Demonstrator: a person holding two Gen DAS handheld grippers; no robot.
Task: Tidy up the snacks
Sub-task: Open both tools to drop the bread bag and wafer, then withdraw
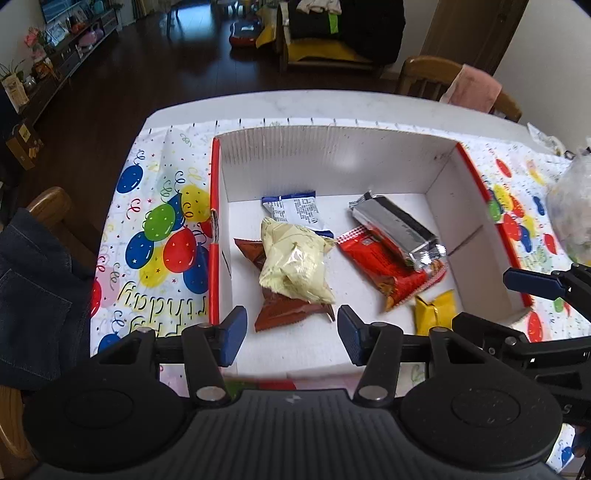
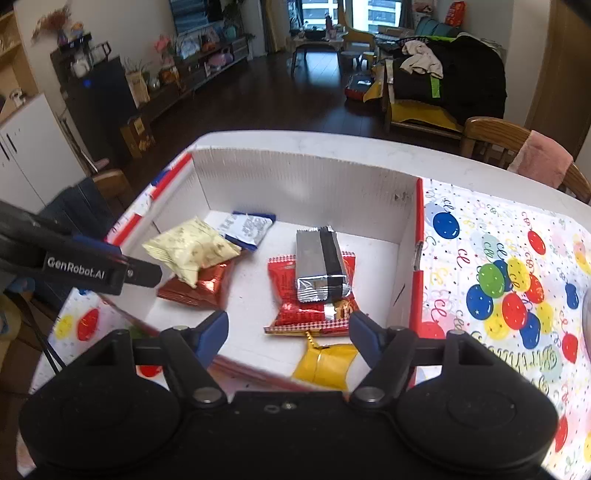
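Currently six snacks lie inside the box (image 1: 436,162); both the left gripper (image 1: 290,334) and right gripper (image 2: 288,339) gape empty above it.

Soft daylight comes from the far windows (image 2: 369,14) — the dark floor (image 2: 277,99) catches a pale sheen. The white box (image 1: 332,155) interior is evenly lit, shadows faint. Glare glints off the silver packet (image 2: 319,266). Edges bow and darken with fisheye curve — slight blur softens the box rim and the room behind.
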